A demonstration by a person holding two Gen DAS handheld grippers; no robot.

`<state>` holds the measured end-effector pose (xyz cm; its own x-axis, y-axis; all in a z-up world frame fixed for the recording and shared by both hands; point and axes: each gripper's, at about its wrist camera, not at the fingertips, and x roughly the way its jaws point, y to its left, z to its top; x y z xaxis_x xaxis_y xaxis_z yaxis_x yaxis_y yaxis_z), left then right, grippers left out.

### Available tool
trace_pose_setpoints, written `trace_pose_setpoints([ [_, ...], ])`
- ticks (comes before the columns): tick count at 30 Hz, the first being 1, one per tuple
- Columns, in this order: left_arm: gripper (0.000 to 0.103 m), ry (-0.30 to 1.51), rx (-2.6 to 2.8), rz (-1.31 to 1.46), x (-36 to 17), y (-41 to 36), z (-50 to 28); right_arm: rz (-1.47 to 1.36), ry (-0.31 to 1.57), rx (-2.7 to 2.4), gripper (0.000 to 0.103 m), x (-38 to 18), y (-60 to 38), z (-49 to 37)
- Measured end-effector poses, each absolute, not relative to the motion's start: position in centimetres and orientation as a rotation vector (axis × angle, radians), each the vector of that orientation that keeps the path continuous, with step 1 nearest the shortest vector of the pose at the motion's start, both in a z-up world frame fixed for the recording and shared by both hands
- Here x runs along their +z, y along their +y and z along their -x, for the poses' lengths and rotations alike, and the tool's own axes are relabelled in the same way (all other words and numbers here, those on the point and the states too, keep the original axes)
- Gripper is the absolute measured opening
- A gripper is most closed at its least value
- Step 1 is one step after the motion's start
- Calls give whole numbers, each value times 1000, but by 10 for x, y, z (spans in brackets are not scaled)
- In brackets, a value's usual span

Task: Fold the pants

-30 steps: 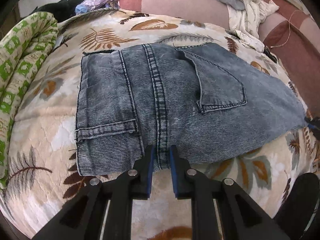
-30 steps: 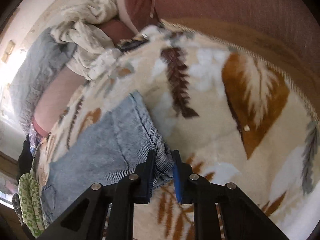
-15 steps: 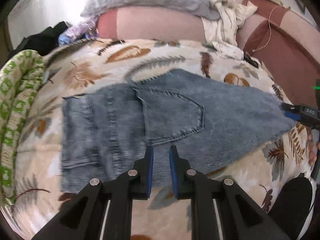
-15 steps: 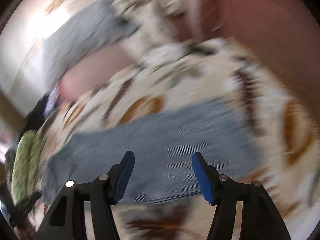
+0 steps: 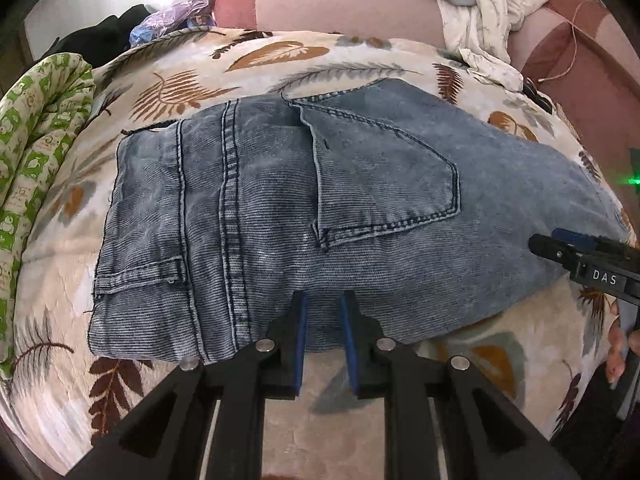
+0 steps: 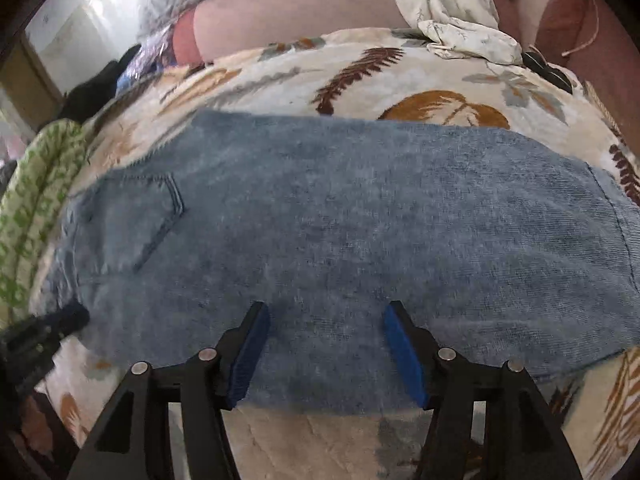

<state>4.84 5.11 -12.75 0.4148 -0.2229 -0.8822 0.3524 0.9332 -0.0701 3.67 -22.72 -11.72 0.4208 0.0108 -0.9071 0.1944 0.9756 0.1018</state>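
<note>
Jeans [image 5: 280, 216]: blue washed denim, folded into a broad flat panel, lying across the middle of the bed on the leaf-print blanket [image 5: 248, 60]. Back pocket [image 5: 384, 184] faces up, right of centre in the left wrist view; a double-stitched seam runs near to far left of it; a belt loop sits at the near left. The frayed left edge is toward the green quilt. In the right wrist view the denim [image 6: 360, 232] fills the middle, with the pocket at the far left and a stitched hem at the right edge.

Left gripper [image 5: 323, 334]: blue-padded fingers [image 5: 301, 336] almost together, a narrow gap between them, tips over the near edge of the jeans. Whether cloth is pinched between the pads cannot be told. In the right wrist view it shows at the lower left [image 6: 68, 316], dark and blurred.

Right gripper [image 6: 326, 354]: jaws spread wide, having opened within the past second, nothing between them; tips hover over the near edge of the denim. From the left wrist view it shows at the right edge [image 5: 560, 246], marked "DAS", over the right part of the jeans, with a person's fingertips [image 5: 616, 344] just below it.

Blanket: cream, with brown, orange and grey leaves; it covers the bed.

Green quilt [image 5: 36, 128]: green and white print, bunched at the left edge.

Pink pillow [image 5: 340, 8]: beyond the blanket on the far side, a grey cover above it.

White patterned cloth [image 5: 484, 20]: crumpled, far right.

Dark garment [image 5: 100, 36]: far left.
</note>
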Motion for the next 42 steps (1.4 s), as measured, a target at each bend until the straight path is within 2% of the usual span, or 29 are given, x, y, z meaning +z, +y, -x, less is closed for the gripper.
trace_pose_setpoints([
  [4, 19, 1044, -374, -129, -116, 51, -49, -161, 1158, -62, 64, -104, -225, -45],
  [11, 19, 938, -390, -147, -106, 41, -54, -128, 1032, 64, 64, -60, -203, -121],
  [21, 20, 968, -443, -111, -123, 50, -59, -55, 1107, 166, 63, -105, -154, -246],
  [22, 20, 971, -452, -106, -123, 52, -59, -47, 1125, 164, 54, -110, -153, -250],
  [23, 21, 972, -456, -104, -123, 53, -60, -43, 1151, 163, 37, -115, -151, -251],
  [24, 21, 976, -457, -101, -123, 54, -60, -41, 1191, 157, 31, -124, -150, -256],
  [28, 23, 979, -453, -95, -123, 56, -60, -3, 1192, 112, 21, -136, -145, -264],
  [31, 25, 971, -443, -105, -123, 56, -58, -37, 1186, 71, 20, -139, -147, -269],
  [37, 27, 917, -437, -162, -122, 53, -50, -169, 1097, 73, 22, -108, -164, -243],
  [39, 30, 888, -432, -187, -122, 50, -47, -239, 1071, 68, 31, -92, -178, -217],
  [42, 45, 860, -426, -214, -122, 45, -43, -280, 980, 37, 63, -65, -204, -149],
])
